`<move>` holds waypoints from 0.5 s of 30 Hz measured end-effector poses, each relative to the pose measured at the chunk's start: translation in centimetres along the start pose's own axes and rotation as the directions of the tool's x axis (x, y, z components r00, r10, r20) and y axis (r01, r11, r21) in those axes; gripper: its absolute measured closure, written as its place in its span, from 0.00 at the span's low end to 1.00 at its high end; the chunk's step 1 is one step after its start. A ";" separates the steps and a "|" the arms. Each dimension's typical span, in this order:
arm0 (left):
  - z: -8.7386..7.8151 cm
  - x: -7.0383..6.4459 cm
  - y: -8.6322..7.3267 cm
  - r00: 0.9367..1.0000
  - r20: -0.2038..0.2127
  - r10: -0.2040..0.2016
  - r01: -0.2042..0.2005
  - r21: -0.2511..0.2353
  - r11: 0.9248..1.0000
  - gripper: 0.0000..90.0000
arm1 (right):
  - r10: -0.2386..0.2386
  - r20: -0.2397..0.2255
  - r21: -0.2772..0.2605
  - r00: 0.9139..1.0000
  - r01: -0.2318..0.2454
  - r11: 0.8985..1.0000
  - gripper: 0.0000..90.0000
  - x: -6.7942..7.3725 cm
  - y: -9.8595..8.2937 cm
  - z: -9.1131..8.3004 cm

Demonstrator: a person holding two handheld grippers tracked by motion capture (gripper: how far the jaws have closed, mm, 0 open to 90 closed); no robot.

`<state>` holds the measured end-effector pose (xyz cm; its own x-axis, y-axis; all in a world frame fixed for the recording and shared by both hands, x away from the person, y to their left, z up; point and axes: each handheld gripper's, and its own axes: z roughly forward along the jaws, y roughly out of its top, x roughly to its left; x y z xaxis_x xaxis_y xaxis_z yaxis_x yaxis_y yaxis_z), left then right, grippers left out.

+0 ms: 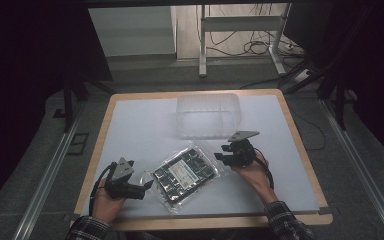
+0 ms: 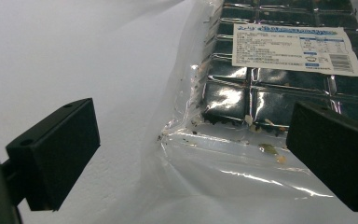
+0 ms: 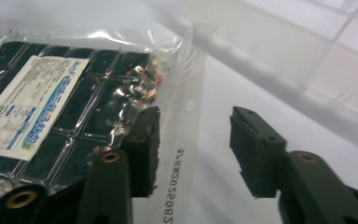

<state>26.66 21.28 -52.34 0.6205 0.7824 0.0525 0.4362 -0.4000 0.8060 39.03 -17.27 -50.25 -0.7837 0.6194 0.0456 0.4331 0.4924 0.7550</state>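
Observation:
A clear plastic bag (image 1: 185, 172) of dark square packets with a white label lies flat in the middle of the table. My left gripper (image 1: 145, 186) sits at the bag's near-left corner, jaws open. In the left gripper view the bag's clear sealed edge (image 2: 214, 158) lies between the wide-open jaws of my left gripper (image 2: 193, 154). My right gripper (image 1: 221, 153) is at the bag's right corner, also open. In the right gripper view the printed edge strip (image 3: 186, 140) of the bag (image 3: 51, 102) runs between the jaws of my right gripper (image 3: 196, 149).
A clear plastic container (image 1: 208, 115) stands behind the bag at the table's back middle; its wall (image 3: 307, 60) shows close by in the right gripper view. The white table surface (image 1: 135, 125) has a wooden rim. Beyond it are a floor with cables and a metal frame.

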 end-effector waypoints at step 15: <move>0.1 -0.1 0.0 1.000 0.000 0.012 -0.012 0.008 1.000 0.03 | -0.026 -0.095 0.061 0.995 0.032 0.998 0.55 0.1 -0.9 1.8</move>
<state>26.66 21.10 -52.41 0.6261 0.7772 0.0622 0.4340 -0.4137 0.8003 39.38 -16.54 -52.14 -0.8334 0.5457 0.0875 0.4342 0.5485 0.7146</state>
